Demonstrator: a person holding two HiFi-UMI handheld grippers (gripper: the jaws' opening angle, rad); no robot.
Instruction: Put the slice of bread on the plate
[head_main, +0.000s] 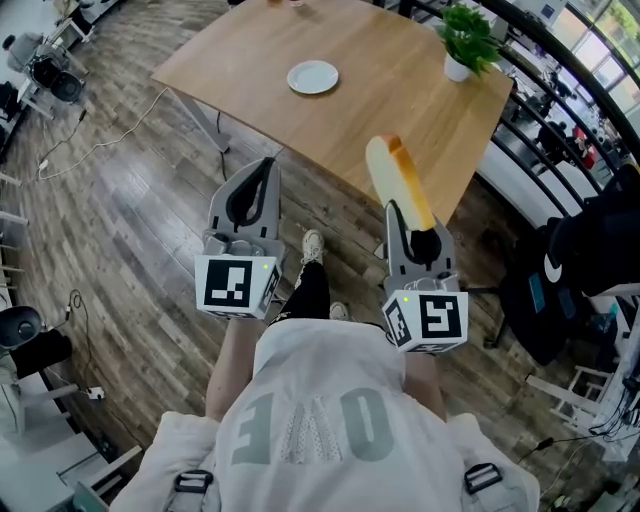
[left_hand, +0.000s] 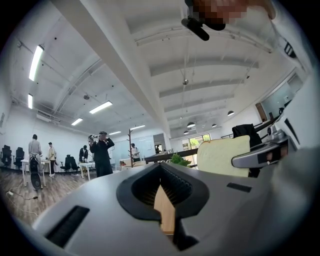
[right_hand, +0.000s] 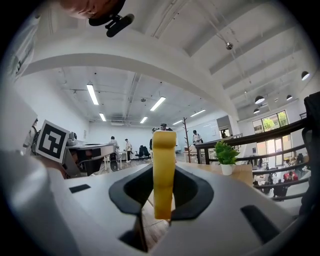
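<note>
Bread (head_main: 400, 180) is the whole job here, though the table (head_main: 400, 110) is the biggest thing in sight. It fills the upper middle of the head view, and its wooden top carries only a plant (head_main: 468, 40) at upper right and the plate. Below it, near the frame's centre, sit the two grippers.

The left gripper (head_main: 262, 175), left of centre, has its jaws together with nothing between them; its own view shows only a sliver of wood through the gap. The right gripper (head_main: 408, 215), right of centre, is clamped on the lower end of the slice. The slice stands upright and edge-on in that gripper's view, pads on its two flat faces, and the rest rises free above the jaws.

The plate (head_main: 313, 77), small and white, lies in the upper middle of the head view, well apart from the bread and with nothing on it.

The slice is probably light, soft and easily crushed (the browner crust edge looks like the firmer part). A gentle pinch near the crust seems best. Held by one end and laid flat, it may sag or tear.
</note>
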